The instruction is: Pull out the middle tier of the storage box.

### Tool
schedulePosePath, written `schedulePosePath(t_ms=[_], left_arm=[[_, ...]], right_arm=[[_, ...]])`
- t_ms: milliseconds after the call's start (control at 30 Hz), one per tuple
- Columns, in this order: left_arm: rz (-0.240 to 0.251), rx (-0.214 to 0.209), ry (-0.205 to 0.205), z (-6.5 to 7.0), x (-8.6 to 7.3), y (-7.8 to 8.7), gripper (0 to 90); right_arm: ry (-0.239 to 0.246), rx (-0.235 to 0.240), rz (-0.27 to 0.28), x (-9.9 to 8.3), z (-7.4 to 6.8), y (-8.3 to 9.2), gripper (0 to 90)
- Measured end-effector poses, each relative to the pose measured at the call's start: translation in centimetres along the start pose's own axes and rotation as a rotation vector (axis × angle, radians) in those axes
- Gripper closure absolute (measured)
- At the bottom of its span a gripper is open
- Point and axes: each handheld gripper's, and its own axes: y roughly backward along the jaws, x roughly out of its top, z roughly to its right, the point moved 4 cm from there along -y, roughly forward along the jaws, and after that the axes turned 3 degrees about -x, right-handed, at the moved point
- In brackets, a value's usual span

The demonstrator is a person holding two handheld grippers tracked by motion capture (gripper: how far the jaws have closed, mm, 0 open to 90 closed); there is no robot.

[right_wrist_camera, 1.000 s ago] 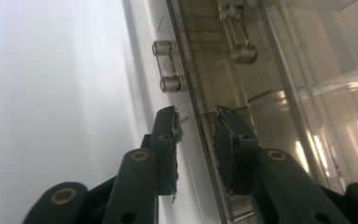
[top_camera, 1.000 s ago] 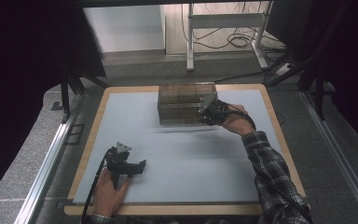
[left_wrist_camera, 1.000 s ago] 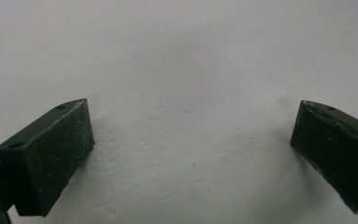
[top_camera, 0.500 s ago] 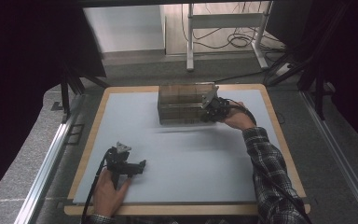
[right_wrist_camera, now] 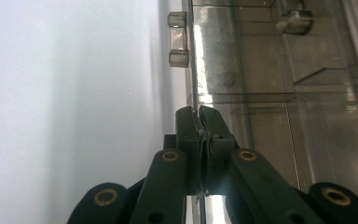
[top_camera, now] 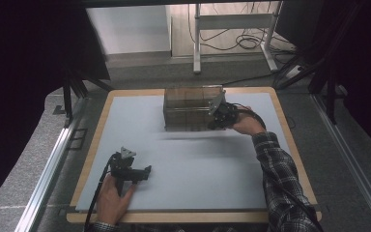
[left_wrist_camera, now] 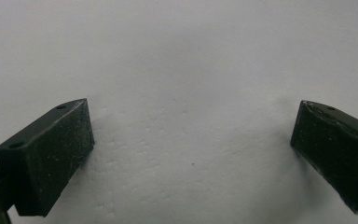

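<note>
A smoky transparent box (top_camera: 191, 108) with inner dividers stands at the far middle of the white mat (top_camera: 198, 169). My right gripper (top_camera: 213, 122) is at the box's right front corner. In the right gripper view its jaws have just been closing and now pinch a thin clear panel edge of the box (right_wrist_camera: 261, 70), so the right gripper (right_wrist_camera: 198, 114) is shut on it. A clear hinge or latch (right_wrist_camera: 177, 38) sits farther along that edge. My left gripper (top_camera: 145, 173) rests on the mat at the front left. The left gripper (left_wrist_camera: 191, 149) is open, with bare mat between its jaws.
The mat lies on a wooden board (top_camera: 96, 145) on a grey table. Metal rails (top_camera: 48, 164) run along both sides. A metal stand (top_camera: 232, 21) and cables are on the floor beyond the far edge. Dark panels stand at left and right.
My right hand has shifted slightly at the box's right end. The left hand and its gripper have stayed where they were.
</note>
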Motion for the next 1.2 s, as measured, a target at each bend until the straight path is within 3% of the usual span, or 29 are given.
schedulePosePath(t_ms=[200,833,967,1200], left_arm=[[0.000,0.000,0.000,0.0,0.0,0.0,0.0],[0.000,0.000,0.000,0.0,0.0,0.0,0.0],[0.000,0.001,-0.003,0.0,0.0,0.0,0.0],[0.000,0.001,-0.004,0.0,0.0,0.0,0.0]], right_arm=[[0.022,0.027,0.002,-0.1,-0.7,0.1,87.3],[0.070,0.035,-0.020,-0.3,-3.1,0.4,87.4],[0.073,0.026,-0.017,-0.4,-3.3,0.2,87.2],[0.029,-0.033,0.013,-0.3,-3.6,0.6,74.9]])
